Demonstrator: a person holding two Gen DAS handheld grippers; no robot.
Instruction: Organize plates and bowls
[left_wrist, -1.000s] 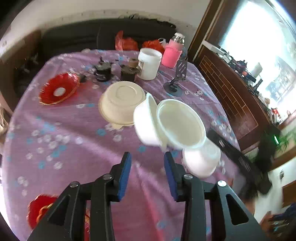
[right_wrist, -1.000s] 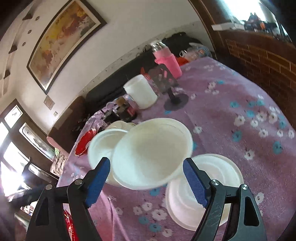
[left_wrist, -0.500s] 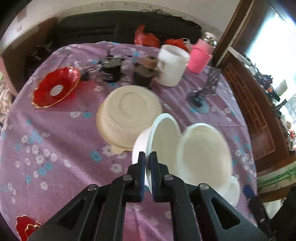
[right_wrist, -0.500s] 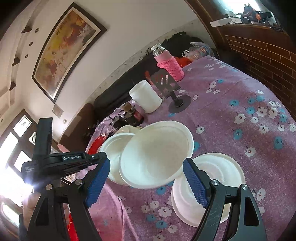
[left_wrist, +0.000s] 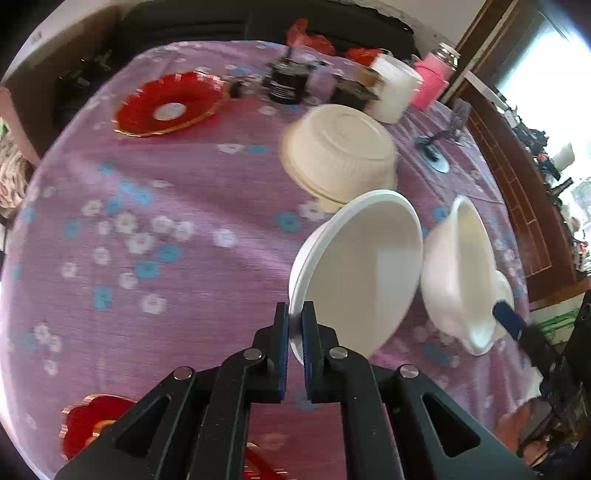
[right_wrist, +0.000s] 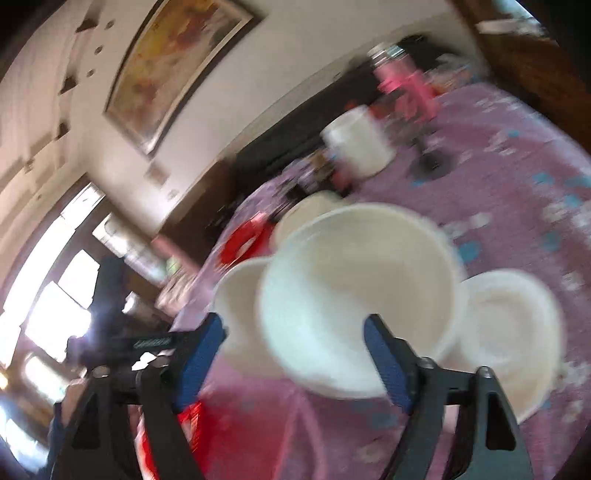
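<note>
A flowered purple tablecloth (left_wrist: 155, 236) is covering the table; above it the left gripper (left_wrist: 294, 336) is pinching a plain white bowl's (left_wrist: 364, 269) rim, tilting it, while the right gripper (right_wrist: 295, 354) is gaping around a second white bowl (right_wrist: 354, 291).

1. Worktop cloth (left_wrist: 177, 221) — purple, scattered with white and blue flowers.
2. Bowl (left_wrist: 362, 273) pinched in the left tongs (left_wrist: 294, 343): plain white; tongs black with blue pads.
3. Second bowl (left_wrist: 458, 273), right of those tongs: white.
4. Upturned ribbed bowl (left_wrist: 338, 155) beyond them — cream.
5. Plate (left_wrist: 170, 105), far left: red, gold-edged, white centre.
6. Bottle sleeve (left_wrist: 430, 86): pink.
</note>
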